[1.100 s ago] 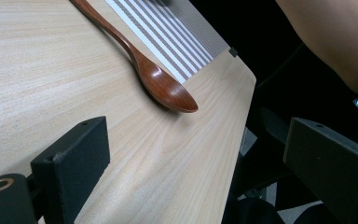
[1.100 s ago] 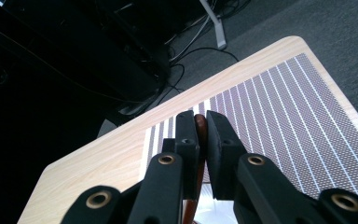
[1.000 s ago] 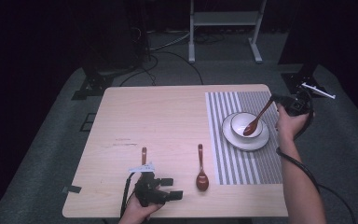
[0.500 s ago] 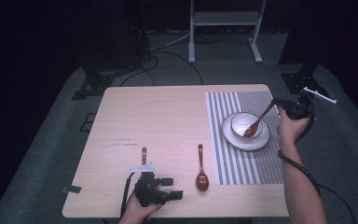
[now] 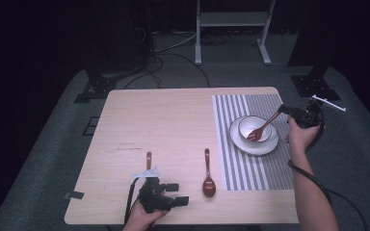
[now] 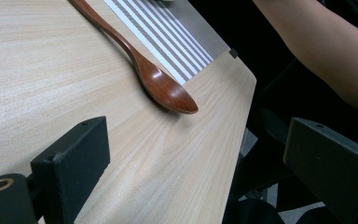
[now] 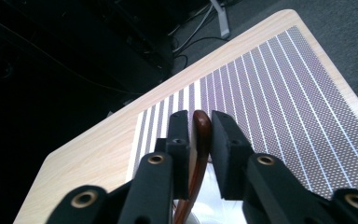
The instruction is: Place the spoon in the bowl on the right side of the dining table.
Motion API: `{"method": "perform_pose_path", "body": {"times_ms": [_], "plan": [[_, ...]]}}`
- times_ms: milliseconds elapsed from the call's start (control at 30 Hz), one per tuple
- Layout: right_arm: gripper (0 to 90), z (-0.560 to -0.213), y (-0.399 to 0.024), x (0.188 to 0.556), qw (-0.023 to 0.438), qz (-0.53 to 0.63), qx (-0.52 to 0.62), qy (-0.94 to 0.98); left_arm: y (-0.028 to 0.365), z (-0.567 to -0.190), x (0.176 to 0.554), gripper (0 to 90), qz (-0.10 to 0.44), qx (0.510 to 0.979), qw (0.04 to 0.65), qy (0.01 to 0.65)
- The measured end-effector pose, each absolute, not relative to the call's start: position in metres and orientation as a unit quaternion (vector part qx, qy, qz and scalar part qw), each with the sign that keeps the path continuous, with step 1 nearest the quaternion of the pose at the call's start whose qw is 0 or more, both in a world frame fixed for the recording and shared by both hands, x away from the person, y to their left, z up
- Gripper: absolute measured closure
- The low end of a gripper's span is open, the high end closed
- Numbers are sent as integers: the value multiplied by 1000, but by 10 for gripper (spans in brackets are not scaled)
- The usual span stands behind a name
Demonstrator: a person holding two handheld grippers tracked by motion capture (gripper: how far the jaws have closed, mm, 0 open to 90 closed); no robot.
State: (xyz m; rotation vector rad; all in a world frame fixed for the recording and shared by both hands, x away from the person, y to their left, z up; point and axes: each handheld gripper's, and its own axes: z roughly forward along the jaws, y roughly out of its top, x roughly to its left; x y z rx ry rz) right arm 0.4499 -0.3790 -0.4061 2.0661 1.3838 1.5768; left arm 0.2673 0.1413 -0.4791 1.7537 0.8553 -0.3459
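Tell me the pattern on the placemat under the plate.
Grey and white stripes on the placemat, clearest in the high view.

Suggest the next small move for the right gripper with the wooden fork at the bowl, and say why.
Probably open a little further and back off. The wooden fork already lies with its tines in the bowl, handle leaning on the rim. The right gripper has just been opening, with the handle between its jaws and a small gap showing on one side.

Grey-striped placemat (image 5: 250, 144), reddish-brown spoon (image 5: 208, 179)
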Motion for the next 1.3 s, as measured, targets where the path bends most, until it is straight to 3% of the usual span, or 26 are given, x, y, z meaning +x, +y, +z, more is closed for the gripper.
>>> {"method": "perform_pose_path", "body": {"times_ms": [600, 1300], "plan": [[598, -411, -381, 438, 70, 546, 679, 487, 141, -479, 268, 59, -147, 739, 550, 361], [480, -413, -376, 416, 49, 559, 650, 513, 142, -479, 267, 59, -145, 739, 550, 361]]}}
